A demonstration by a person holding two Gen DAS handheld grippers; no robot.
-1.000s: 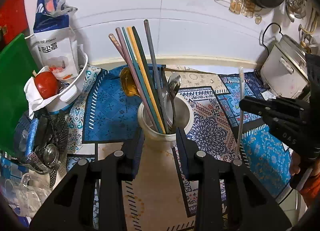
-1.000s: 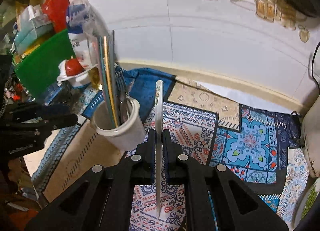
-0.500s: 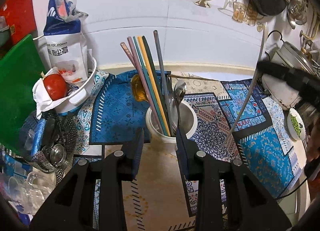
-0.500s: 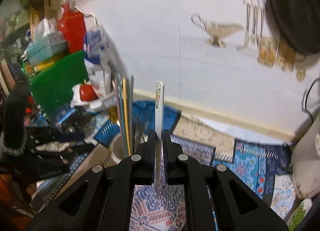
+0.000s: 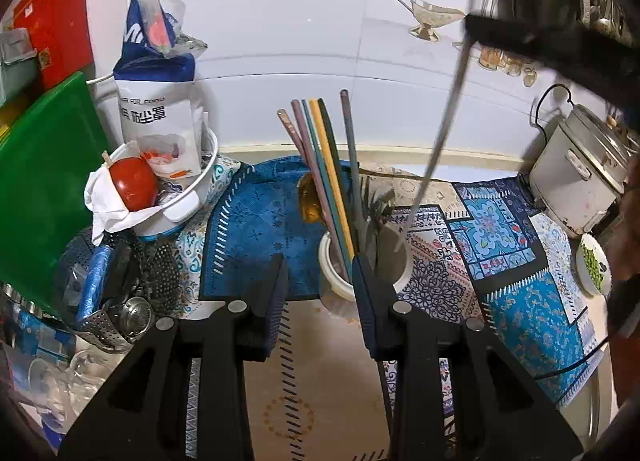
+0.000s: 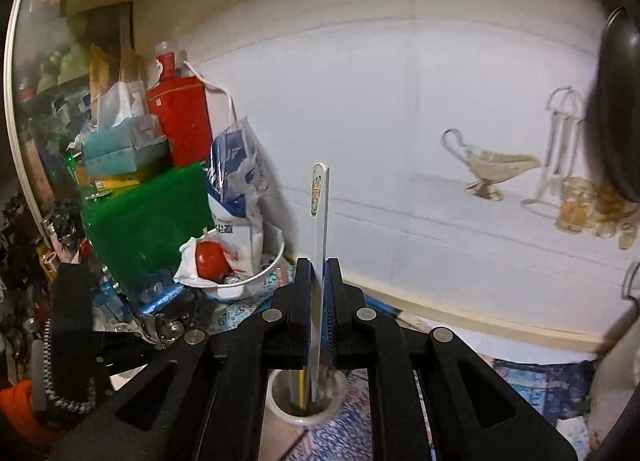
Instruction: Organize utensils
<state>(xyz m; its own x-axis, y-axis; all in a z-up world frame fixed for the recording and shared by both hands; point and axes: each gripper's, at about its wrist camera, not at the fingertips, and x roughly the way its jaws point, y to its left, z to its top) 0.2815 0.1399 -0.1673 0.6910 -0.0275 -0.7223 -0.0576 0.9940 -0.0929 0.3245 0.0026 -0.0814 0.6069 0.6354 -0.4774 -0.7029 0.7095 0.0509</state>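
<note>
At the far left of the left wrist view, a green board is cut off by the frame edge. Just right of it, a white and blue bag reads "FOR FOOD" above characters too small to make out; it stands in a white bowl beside one red tomato. At lower centre the left gripper has its fingers apart around nothing, with the white utensil cup just beyond them. The cup holds six upright chopsticks; the spoons and forks behind them overlap and cannot be counted. A pale knife slants down from upper right, its blurred tip at the cup's mouth. The right gripper, at upper right, is a dark blur here. In the right wrist view its fingers are clamped on the knife, whose handle print is unreadable. A metal cooker sits at the right edge, partly cut off.
</note>
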